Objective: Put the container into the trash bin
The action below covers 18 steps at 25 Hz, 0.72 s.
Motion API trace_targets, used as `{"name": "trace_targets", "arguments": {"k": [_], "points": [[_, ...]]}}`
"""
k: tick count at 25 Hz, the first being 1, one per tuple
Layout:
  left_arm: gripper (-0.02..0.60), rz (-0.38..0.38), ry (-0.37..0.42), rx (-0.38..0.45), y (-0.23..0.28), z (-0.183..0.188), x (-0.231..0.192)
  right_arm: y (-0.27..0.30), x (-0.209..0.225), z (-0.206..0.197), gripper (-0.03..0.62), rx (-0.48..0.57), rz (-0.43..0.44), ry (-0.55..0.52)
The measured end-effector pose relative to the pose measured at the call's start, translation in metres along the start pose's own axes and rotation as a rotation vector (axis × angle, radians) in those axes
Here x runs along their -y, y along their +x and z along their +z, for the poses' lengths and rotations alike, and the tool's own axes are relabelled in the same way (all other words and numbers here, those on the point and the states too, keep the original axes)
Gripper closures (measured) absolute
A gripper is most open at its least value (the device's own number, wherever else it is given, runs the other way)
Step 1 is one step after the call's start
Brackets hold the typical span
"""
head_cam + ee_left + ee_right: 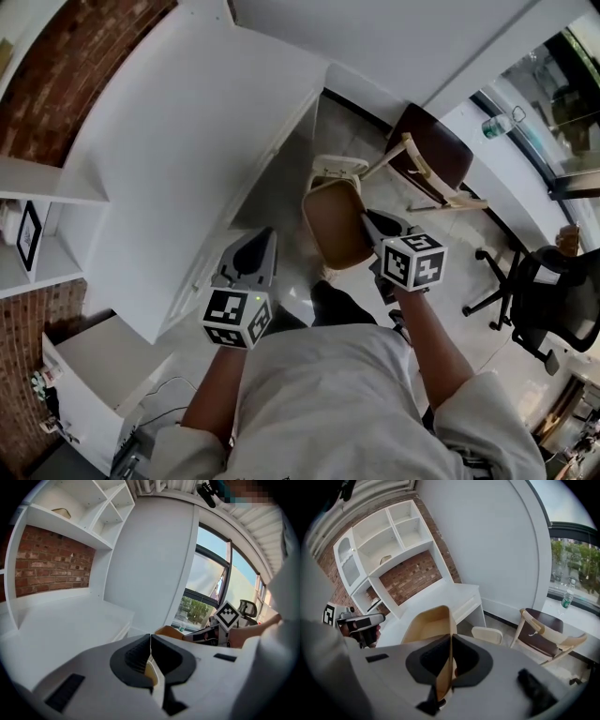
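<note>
In the head view a brown paper container (337, 223) hangs over the floor with its open side up. My right gripper (367, 223) is shut on its wall. The right gripper view shows the container's tan wall (429, 625) pinched between the black pads. My left gripper (255, 251) is to the left of the container, apart from it, shut with nothing in it. Its jaws meet in a thin line in the left gripper view (150, 639), where the container's edge (166, 631) shows to the right. A small white bin (336, 169) stands on the floor just beyond the container.
A white desk (187, 141) with shelves (37, 187) fills the left side. A wooden chair with a dark seat (431, 150) stands beyond the bin, and a black office chair (544, 291) is at the right. A water bottle (497, 125) stands on the window sill.
</note>
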<state>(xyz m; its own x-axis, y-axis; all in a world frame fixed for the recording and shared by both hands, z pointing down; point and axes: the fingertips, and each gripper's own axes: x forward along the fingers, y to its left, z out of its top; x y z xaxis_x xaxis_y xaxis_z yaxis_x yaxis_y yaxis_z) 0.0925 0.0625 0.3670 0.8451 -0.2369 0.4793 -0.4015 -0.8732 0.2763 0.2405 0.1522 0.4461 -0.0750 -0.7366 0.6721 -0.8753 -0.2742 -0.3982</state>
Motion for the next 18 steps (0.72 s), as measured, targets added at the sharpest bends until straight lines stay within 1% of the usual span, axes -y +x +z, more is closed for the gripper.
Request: {"name": "trace_targets", "arguments": {"k": [4, 8, 12, 18], "points": [[0.565, 0.003, 0.003, -0.017, 0.021, -0.002, 0.019, 0.003, 0.037, 0.0, 0.56, -0.009, -0.003, 0.022], [0.565, -0.003, 0.009, -0.061, 0.032, -0.013, 0.026, 0.012, 0.061, -0.008, 0.56, -0.018, -0.013, 0.062], [0.565, -0.013, 0.02, -0.096, 0.04, -0.02, 0.016, 0.027, 0.071, -0.013, 0.56, -0.027, -0.031, 0.075], [0.565, -0.057, 0.039, -0.146, 0.065, -0.029, -0.005, 0.05, 0.086, -0.025, 0.56, -0.046, -0.083, 0.105]]}}
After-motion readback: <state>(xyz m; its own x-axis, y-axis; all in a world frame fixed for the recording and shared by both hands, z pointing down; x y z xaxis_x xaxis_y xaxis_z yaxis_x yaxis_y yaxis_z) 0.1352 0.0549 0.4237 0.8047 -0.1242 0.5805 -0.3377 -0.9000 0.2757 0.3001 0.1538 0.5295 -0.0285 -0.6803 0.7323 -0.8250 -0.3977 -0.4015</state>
